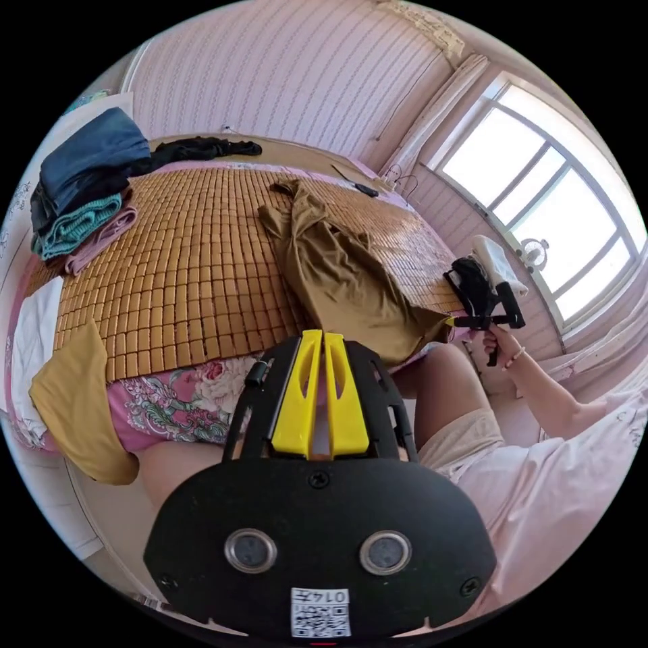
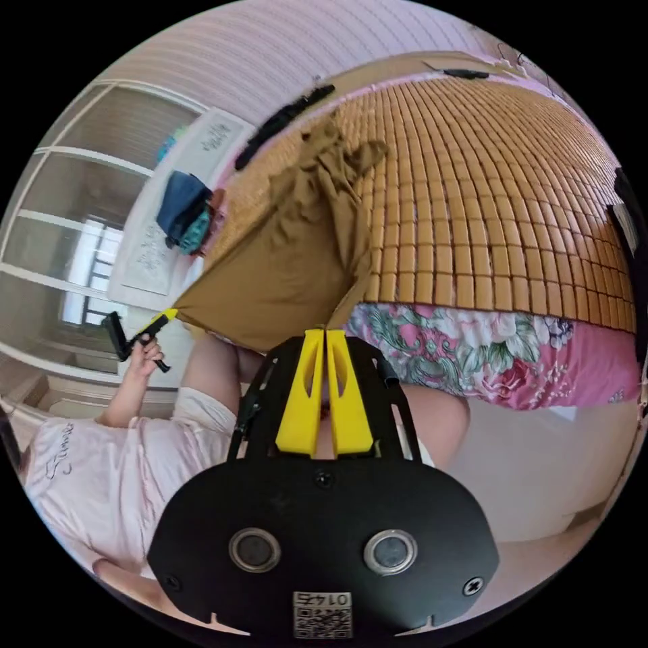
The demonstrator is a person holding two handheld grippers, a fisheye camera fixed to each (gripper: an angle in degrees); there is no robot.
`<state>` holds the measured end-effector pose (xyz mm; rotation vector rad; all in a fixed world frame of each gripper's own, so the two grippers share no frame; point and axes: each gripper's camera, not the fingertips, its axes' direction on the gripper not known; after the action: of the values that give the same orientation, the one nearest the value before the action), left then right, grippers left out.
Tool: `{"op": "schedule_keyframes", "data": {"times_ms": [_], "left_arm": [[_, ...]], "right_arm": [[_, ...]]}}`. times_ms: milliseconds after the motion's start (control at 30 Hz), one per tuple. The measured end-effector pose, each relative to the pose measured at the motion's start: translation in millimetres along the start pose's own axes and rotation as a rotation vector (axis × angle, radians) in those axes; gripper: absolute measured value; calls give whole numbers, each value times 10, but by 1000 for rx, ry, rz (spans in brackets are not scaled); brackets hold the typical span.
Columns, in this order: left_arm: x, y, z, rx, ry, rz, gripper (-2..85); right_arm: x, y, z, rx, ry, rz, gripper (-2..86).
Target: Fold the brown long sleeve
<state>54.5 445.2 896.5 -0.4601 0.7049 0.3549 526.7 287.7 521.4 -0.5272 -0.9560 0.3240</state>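
The brown long sleeve lies rumpled on the bamboo mat, its top end far up the bed and its hem lifted at the near edge. My left gripper is shut on one hem corner. The right gripper, held in a hand, pinches the other corner. In the right gripper view the garment hangs stretched between my right gripper, shut on the near corner, and the left gripper at the far corner.
A pile of folded clothes and a black garment sit at the far side of the bed. A mustard cloth hangs over the floral sheet. The person's legs stand against the bed edge. A window is at the right.
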Motion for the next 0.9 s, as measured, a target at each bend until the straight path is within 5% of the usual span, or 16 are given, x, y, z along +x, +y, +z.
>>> {"op": "schedule_keyframes", "data": {"times_ms": [167,400,567,900], "left_arm": [[99,40,-1340,360,122,55,-10],[735,188,-3545,879,196,306,-10],[1452,542,-5035,1139,98,482,-10],[1977,1204,-5808,1251,-165,546,-10]], "right_arm": [[-558,566,-1444,523,-549,-358,-2],[-2091,1283,-3154,898,-709,-835,-2],[-3636,2116,-4302,1096,-415,-1021,-2],[-4928,2812,-4756,1152,-32,-993,-3]]}}
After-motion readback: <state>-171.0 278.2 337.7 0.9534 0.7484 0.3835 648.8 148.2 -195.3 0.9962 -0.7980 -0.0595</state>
